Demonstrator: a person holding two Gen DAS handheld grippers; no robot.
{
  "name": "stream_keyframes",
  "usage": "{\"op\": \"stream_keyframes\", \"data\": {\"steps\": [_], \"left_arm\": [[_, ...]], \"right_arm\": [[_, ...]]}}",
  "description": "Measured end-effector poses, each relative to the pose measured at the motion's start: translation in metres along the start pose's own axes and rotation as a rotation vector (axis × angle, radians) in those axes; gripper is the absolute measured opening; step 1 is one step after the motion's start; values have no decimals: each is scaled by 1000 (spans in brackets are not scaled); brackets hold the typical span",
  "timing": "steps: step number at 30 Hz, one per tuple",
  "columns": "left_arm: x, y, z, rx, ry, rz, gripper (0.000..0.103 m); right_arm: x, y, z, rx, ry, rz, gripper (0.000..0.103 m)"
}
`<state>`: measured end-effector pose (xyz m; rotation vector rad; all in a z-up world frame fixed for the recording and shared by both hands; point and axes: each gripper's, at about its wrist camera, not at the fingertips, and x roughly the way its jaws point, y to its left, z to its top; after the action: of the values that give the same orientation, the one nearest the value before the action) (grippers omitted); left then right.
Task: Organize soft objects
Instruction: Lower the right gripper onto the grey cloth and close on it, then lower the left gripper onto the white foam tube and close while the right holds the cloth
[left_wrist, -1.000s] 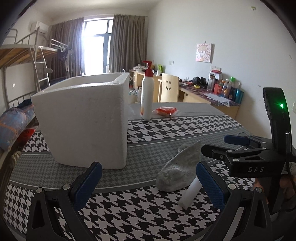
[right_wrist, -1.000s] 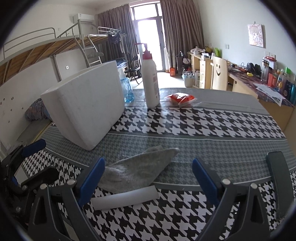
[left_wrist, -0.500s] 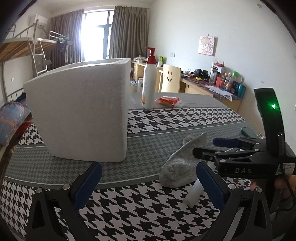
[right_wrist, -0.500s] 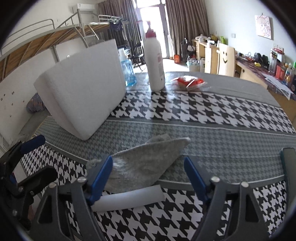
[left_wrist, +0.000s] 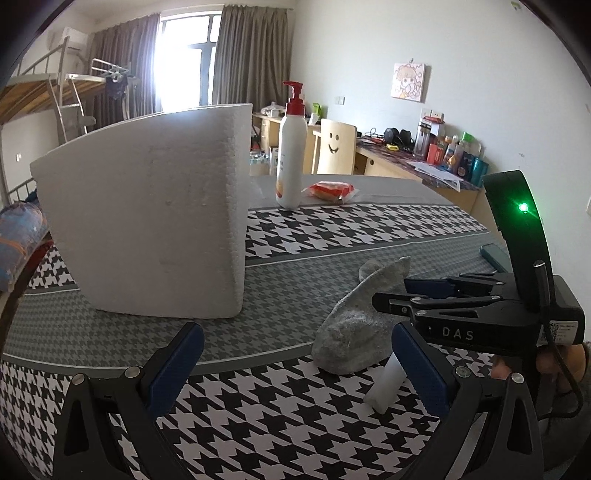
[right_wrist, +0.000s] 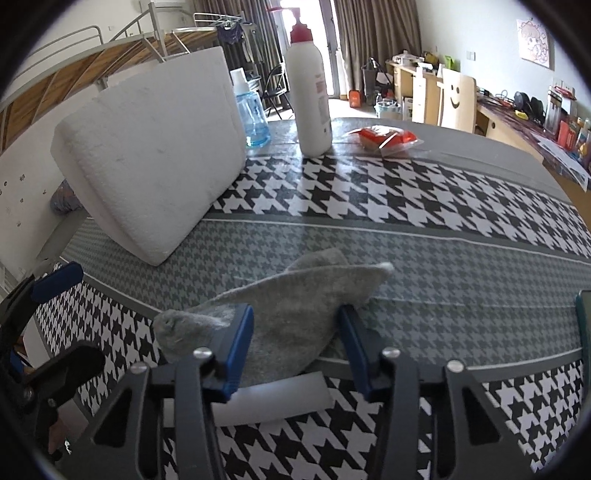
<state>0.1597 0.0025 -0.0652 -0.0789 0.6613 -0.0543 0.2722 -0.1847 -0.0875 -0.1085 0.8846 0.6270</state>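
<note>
A grey sock (right_wrist: 295, 310) lies on the houndstooth tablecloth; it also shows in the left wrist view (left_wrist: 354, 332). My right gripper (right_wrist: 295, 347) is open with its blue fingers on either side of the sock's middle, low at the table. A white foam roll (right_wrist: 273, 402) lies just in front of the sock, also in the left wrist view (left_wrist: 384, 384). My left gripper (left_wrist: 295, 369) is open and empty, left of the sock. A white foam box (left_wrist: 155, 229) stands at the left, seen too in the right wrist view (right_wrist: 151, 147).
A white pump bottle (left_wrist: 291, 162) and a red packet (left_wrist: 328, 190) stand at the table's far side. A blue bottle (right_wrist: 253, 114) is behind the box. A dark phone (left_wrist: 495, 254) lies at the right edge. A chair and desks stand beyond.
My right gripper has moved forward and down over the sock and its fingers have narrowed around it. My left gripper has dropped lower and come nearer the box.
</note>
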Motion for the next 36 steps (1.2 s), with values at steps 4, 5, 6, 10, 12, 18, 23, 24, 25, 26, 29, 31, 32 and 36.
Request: {"op": "stream_keyframes", "data": {"steps": [4,5,6,10,12,18,23,24,25,26,29,31,32,36], "left_arm": [[3,-2,3,3,4,-6,102],[4,-2,3,4,4,-6,102],[4,-3,3,5,3,-6,102],[4,-5,1,11,7,-17,102],[3,-6,1,19,9,-25,102],[3,-11,1,34,9,-48,102],[4,-19,1,55,15,-68,102],[4,-21,0,64,17,-74,102],[4,-23,0,70,18,-79,102],[4,-25,-1,79,24,-91,102],[6,-31,-3,96,40,-116,102],[8,-35,-4,114,50,-126,102],[9,-37,-5,123,52,-129,102],[11,-39,-7,132,66,-145,102]], "right_arm": [[3,4,-2,-21,8,-37,39],[3,5,-2,-29,11,-47,36],[3,6,-3,-31,12,-51,35],[2,5,-4,-17,11,-44,19],[1,3,-3,-6,10,-29,15],[-11,-8,3,34,-30,-29,14],[-23,-16,7,57,-66,-42,14],[-26,-19,7,62,-73,-44,14],[-28,-20,7,67,-80,-48,14],[-30,-22,6,73,-86,-54,14],[-36,-30,5,93,-100,-70,14],[-38,-34,5,103,-105,-79,14],[-40,-36,4,109,-108,-84,14],[-47,-40,2,121,-121,-100,14]]}}
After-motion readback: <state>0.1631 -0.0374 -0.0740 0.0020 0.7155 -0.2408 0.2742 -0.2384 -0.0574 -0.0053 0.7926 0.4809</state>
